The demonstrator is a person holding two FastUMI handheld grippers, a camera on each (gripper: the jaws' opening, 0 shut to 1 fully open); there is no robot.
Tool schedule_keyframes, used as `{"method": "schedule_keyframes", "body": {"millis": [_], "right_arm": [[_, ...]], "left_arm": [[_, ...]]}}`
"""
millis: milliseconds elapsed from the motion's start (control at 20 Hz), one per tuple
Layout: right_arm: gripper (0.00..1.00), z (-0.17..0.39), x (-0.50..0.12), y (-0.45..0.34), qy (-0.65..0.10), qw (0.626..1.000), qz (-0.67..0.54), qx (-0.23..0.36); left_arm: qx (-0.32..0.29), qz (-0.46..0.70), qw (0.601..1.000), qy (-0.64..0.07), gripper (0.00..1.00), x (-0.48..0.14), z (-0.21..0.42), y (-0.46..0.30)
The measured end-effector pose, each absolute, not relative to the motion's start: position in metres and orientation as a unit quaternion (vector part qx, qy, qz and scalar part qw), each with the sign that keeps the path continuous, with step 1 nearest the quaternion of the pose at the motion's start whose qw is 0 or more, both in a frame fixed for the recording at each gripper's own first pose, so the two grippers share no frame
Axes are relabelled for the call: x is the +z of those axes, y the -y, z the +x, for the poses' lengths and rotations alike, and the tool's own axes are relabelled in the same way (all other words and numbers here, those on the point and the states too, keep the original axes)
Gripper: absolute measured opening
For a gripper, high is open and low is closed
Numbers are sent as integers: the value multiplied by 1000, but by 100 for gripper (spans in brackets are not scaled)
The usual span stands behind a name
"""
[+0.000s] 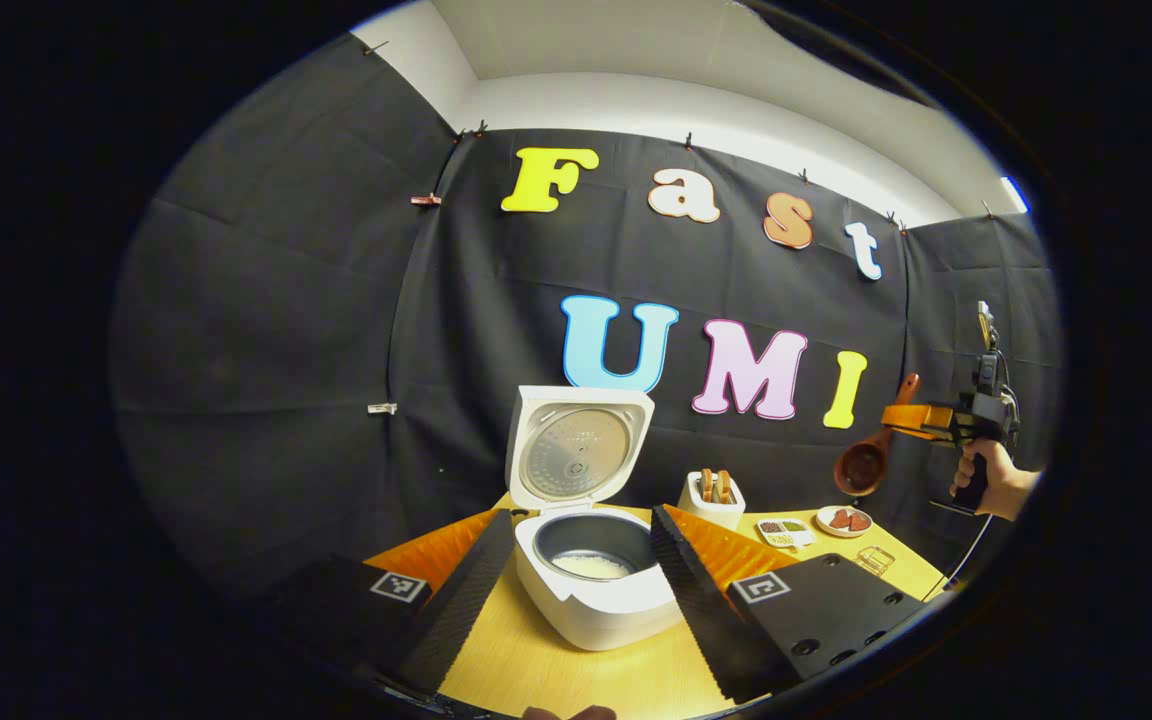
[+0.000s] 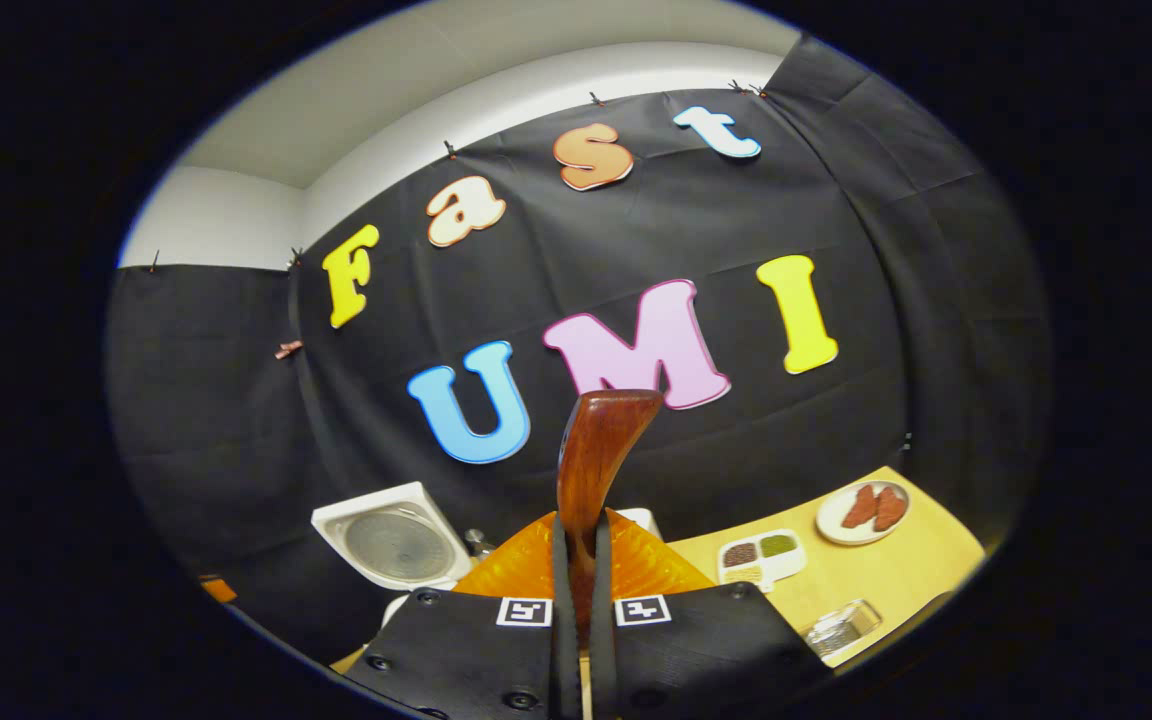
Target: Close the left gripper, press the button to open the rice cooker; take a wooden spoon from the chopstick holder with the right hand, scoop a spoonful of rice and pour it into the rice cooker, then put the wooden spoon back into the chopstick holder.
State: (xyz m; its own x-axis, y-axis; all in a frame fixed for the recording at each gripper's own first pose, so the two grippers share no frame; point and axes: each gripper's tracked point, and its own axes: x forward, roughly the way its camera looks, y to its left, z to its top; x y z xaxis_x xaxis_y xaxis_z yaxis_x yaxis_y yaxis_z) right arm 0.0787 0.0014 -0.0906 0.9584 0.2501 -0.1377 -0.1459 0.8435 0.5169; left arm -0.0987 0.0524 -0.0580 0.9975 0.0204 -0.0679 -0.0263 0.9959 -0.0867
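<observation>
Looking through the left gripper view first: your left gripper point(image 1: 583, 590) hangs back over the near edge of the desk point(image 1: 576, 680), fingers spread wide either side of the rice cooker point(image 1: 596, 580), touching nothing. One cooker, lid point(image 1: 576, 455) standing upright, so the button step reads as done. White rice lies in the bottom of the pot, likely poured in already. Behind it one white chopstick holder point(image 1: 712, 498) with two wooden handles poking up. Right of that, one divided tray point(image 1: 783, 531), one plate point(image 1: 844, 520) and one small clear box point(image 1: 874, 558). Far right, your hand point(image 1: 991, 485) lifts the right gripper point(image 1: 898, 420) high, pinching the wooden spoon point(image 1: 866, 455) with the bowl hanging down; I can't tell whether it carries rice. High carry probably keeps it clear of the desk items.

Right gripper view: fingers pressed on the spoon handle point(image 2: 596, 460), which sticks up straight ahead, a mid-handle pinch. Cooker lid point(image 2: 396, 545) sits lower left, tray point(image 2: 761, 555), plate point(image 2: 864, 510) and clear box point(image 2: 841, 628) lower right. Your next target is probably the holder, judging by the rice in the pot.
</observation>
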Motion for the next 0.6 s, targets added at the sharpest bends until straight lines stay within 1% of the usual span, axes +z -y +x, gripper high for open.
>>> {"method": "schedule_keyframes", "body": {"millis": [250,600], "right_arm": [[8,71,-162,67,-146,959,234,57],[8,67,-259,111,-214,950,224,38]], "left_arm": [[13,-36,999,-39,95,-55,-96,-32],[26,-24,998,-55,95,-56,-93,-5]]}}
